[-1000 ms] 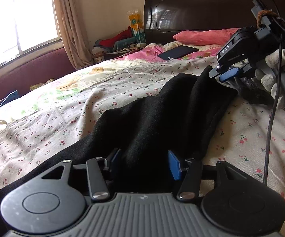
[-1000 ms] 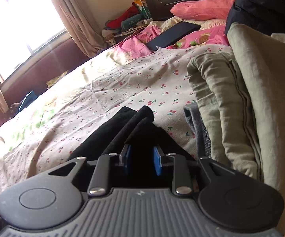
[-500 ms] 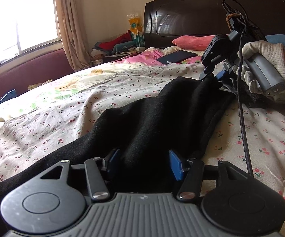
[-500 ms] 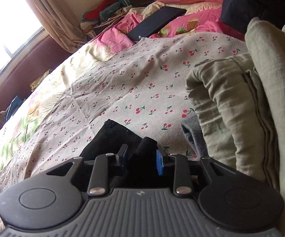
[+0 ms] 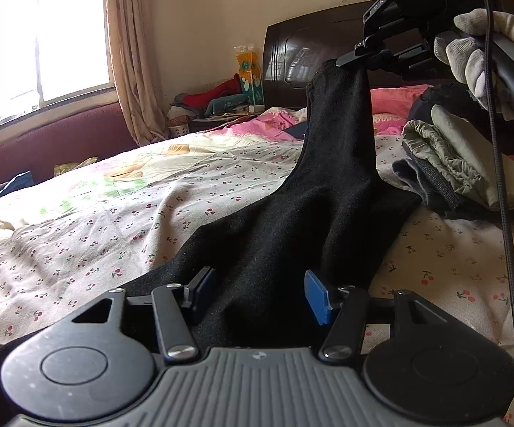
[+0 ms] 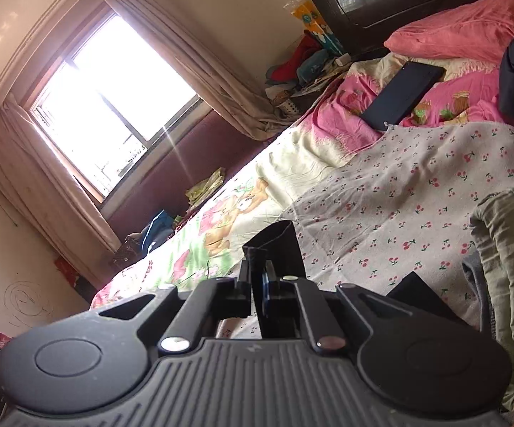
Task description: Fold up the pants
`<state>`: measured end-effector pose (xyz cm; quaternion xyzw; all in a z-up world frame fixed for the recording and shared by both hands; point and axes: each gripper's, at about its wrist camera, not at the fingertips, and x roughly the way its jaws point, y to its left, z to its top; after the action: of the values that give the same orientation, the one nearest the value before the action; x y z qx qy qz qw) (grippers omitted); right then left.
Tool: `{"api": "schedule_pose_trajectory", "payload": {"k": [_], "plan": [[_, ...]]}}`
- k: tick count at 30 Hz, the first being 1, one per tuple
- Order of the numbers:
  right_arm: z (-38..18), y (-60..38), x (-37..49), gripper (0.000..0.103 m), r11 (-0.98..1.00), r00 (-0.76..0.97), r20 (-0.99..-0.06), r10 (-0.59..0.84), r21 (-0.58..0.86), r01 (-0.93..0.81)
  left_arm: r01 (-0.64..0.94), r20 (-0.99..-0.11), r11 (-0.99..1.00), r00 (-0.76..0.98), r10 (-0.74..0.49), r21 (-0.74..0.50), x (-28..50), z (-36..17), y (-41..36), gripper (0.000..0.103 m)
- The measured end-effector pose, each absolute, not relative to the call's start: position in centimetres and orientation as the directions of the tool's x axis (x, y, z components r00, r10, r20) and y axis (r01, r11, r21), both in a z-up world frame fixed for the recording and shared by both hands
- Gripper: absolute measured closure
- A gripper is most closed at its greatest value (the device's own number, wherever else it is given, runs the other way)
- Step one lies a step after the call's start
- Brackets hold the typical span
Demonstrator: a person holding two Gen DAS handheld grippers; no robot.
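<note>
Black pants (image 5: pixel 292 220) lie across the cherry-print bed sheet (image 5: pixel 114 231). In the left wrist view my right gripper (image 5: pixel 349 60) holds one end of them high above the bed, so the cloth hangs in a steep black strip. A gloved hand (image 5: pixel 488 53) carries that gripper. In the right wrist view my right gripper (image 6: pixel 258 270) has its jaws closing, pinched on a corner of the pants (image 6: pixel 281 245). My left gripper (image 5: pixel 257 290) stays low over the near part of the pants, its blue pads wide apart with black cloth lying between them.
A pile of folded olive and grey clothes (image 5: pixel 463 156) sits on the bed's right side. A black cable (image 5: pixel 505 213) hangs from the right gripper. A dark flat tablet (image 6: pixel 402 96) and a pink pillow (image 6: pixel 470 32) lie by the dark headboard (image 5: pixel 292 57).
My right gripper has closed tight on the pants' end and risen well above the bed, pulling the cloth up. The left gripper has hardly moved.
</note>
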<state>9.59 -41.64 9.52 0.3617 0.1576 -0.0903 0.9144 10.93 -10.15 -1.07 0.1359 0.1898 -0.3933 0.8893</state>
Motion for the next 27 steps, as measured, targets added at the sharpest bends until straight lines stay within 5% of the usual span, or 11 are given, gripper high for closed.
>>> {"api": "schedule_pose_trajectory", "payload": {"k": [10,17,21,27], "plan": [[1.0,-47.4,7.9,0.098,0.579,0.704,-0.656,-0.273,0.472,0.665,0.782,-0.484,0.607,0.589,-0.647,0.139,9.9,-2.4,-10.9,0.034],[2.8,-46.5,8.0,0.098,0.646,0.689,-0.661,-0.298,0.392,0.655,0.786,-0.485,0.604,0.582,-0.652,0.132,10.0,-2.3,-10.7,0.034],[2.4,-45.9,8.5,0.092,0.672,0.605,-0.737,-0.3,0.287,0.683,0.792,-0.509,0.59,0.577,-0.639,0.157,9.8,-2.8,-11.0,0.034],[4.3,-43.2,6.3,0.086,0.702,0.664,-0.65,-0.369,0.273,0.658,0.793,-0.502,0.59,0.576,-0.645,0.152,9.7,-2.7,-10.6,0.034]]}}
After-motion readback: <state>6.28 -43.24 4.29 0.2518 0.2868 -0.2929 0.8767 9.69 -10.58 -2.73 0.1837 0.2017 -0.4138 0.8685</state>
